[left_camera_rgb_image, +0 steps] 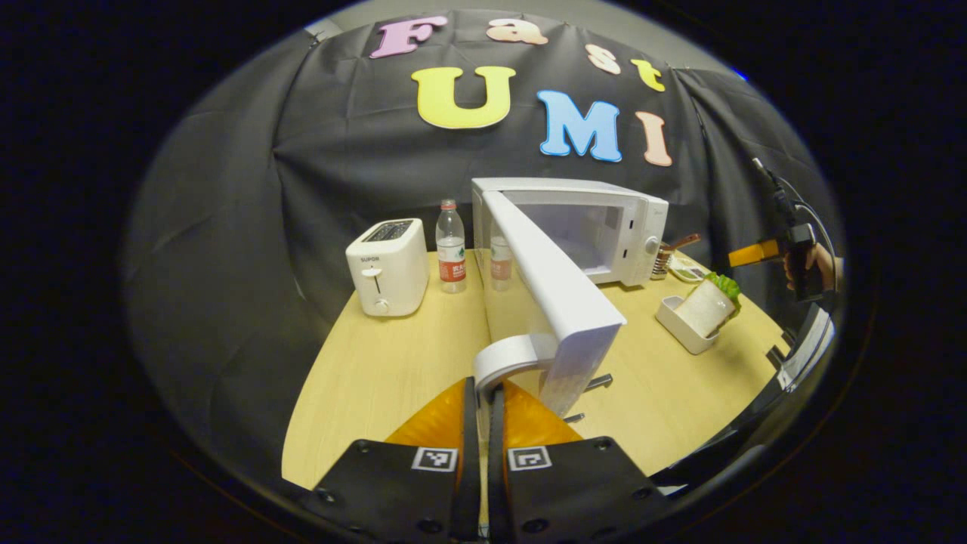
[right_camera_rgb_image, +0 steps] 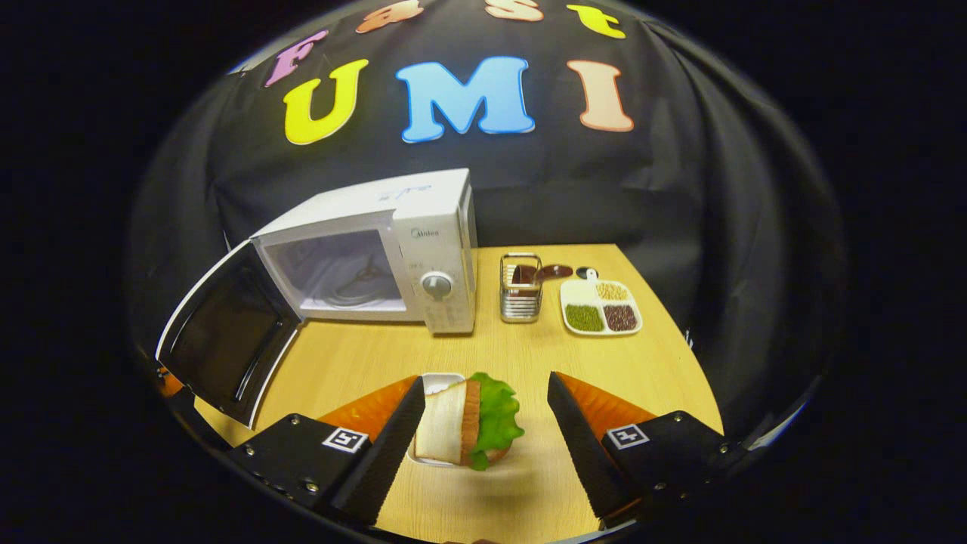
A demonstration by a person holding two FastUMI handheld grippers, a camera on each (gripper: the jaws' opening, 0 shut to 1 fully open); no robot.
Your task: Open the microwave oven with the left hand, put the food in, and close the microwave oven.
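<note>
On the far left of the surface (left_camera_rgb_image: 378, 378) stands a toaster (left_camera_rgb_image: 387, 266), with a bottle (left_camera_rgb_image: 452, 246) just beside it. Next comes the microwave (right_camera_rgb_image: 378, 253), and its door (right_camera_rgb_image: 227, 336) hangs wide open. The left gripper (left_camera_rgb_image: 483, 397) has its jaws pressed together on the door's handle (left_camera_rgb_image: 508, 357). The door is open enough, I think, so the left hand can just hold it steady and out of the way.

The sandwich (right_camera_rgb_image: 468, 419) stands in a small white tray (right_camera_rgb_image: 440, 384), near the front, to the right of the door. The right gripper (right_camera_rgb_image: 487, 419) has its jaws spread wide, one on each side of the sandwich, not touching it. To do this well, it should squeeze the bread gently, lift straight up, then go left into the microwave.
</note>
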